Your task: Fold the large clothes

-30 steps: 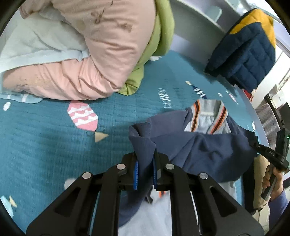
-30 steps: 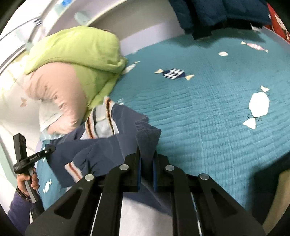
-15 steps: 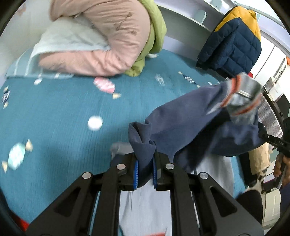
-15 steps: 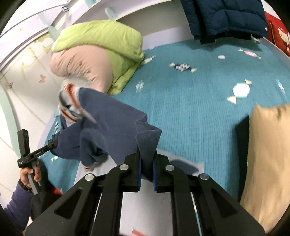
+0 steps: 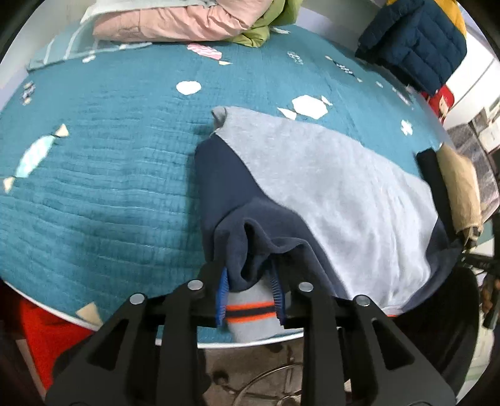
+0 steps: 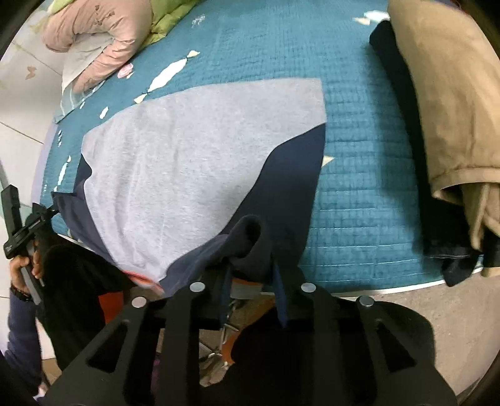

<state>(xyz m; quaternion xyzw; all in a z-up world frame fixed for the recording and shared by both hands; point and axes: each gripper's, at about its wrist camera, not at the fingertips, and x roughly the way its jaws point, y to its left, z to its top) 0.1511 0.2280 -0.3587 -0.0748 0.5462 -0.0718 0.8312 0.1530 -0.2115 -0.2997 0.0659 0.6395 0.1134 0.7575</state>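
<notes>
Sweater (image 5: 328, 175): grey and navy, spread flat on the quilt (image 5: 103, 175), reaching to the bed's near edge; navy folds bunched at both near corners.
Cuff (image 5: 251, 309): grey with orange and navy stripes, hanging over the edge between the left fingers.
Left gripper (image 5: 250, 292): jaws opening, navy fold and cuff between the blue pads, which no longer pinch it.
Right gripper (image 6: 251, 287): jaws opening, a navy fold loose between the pads.
Quilt: teal with white candy shapes.
Tan coat (image 6: 447, 103): on the quilt, right of the sweater, apart from it.
Pink bedding (image 5: 175, 18): far end.
Navy jacket (image 5: 412, 43): far right corner.
</notes>
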